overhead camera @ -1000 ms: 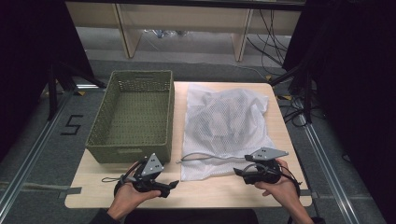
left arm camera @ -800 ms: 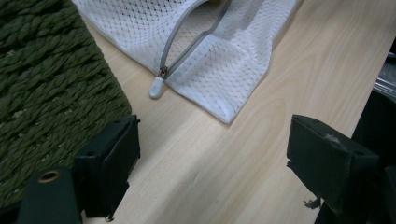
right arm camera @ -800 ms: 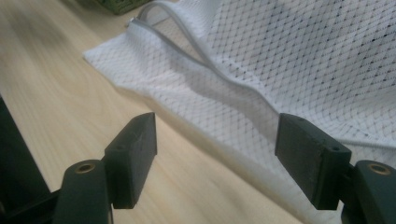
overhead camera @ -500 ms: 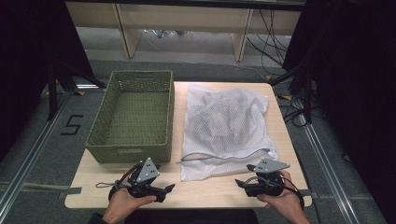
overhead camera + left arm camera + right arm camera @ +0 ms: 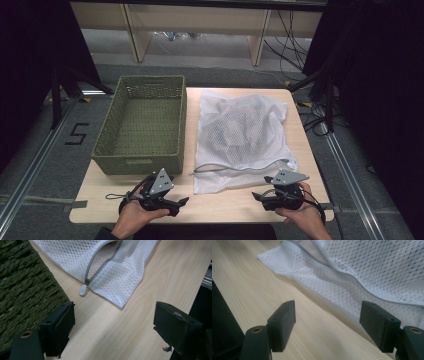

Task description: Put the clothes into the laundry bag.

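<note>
Spanning most of the high view was a pale wooden surface (image 5: 235, 200), seen from above with two forearms entering at its near edge. On its left half a deep green woven basket (image 5: 142, 125) was placed, its long axis running away from the person, and nothing was seen inside it. Beside the basket, on the right half, a white mesh laundry bag (image 5: 242, 135) was spread flat with something pale bundled inside; it lay just beside the basket without being seen to touch it. Along the bag's near edge a grey zipper (image 5: 100, 266) was run from left to right and was shown partly undone, with its small pull (image 5: 83, 290) resting on the wood at the bag's near left corner, close to the basket's near right corner.

The left tool (image 5: 172, 204) was held low at the near edge, just in front of the basket, with its jaws spread wide and nothing gripped between them. The right tool (image 5: 263, 196) was held just short of the bag's near right corner, equally wide open and empty.

The zipper pull was judged to lie ahead and slightly right of the left tool, making the left hand the nearer one to it, while the bag's hem lay directly ahead of the right tool.
</note>
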### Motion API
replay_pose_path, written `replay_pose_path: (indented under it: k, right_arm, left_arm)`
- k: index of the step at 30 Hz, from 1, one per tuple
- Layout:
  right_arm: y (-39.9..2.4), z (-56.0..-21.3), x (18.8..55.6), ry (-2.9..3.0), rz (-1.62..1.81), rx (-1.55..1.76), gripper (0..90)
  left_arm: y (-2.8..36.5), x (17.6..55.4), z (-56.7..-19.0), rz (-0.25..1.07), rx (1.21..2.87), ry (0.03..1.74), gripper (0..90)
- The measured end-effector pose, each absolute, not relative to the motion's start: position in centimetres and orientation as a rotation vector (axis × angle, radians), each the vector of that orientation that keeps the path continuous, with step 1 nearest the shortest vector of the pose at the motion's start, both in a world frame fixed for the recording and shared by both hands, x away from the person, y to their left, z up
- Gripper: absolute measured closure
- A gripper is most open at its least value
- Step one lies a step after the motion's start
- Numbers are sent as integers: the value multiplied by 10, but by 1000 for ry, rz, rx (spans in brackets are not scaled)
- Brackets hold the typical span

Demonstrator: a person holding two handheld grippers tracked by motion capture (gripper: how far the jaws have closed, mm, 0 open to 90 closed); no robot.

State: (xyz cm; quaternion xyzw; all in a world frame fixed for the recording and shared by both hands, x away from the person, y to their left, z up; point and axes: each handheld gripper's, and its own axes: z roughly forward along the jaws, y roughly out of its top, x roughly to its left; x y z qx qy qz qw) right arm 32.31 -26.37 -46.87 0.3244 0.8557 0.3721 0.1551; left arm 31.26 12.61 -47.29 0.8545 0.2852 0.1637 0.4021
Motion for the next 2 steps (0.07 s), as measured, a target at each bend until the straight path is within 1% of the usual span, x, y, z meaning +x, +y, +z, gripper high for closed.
replay_pose_path:
  k: [2]
  right_arm:
    - [-264,-469,323,2451,1065,929,302]
  left_arm:
    - [126,313,-473,412,2157,723,173]
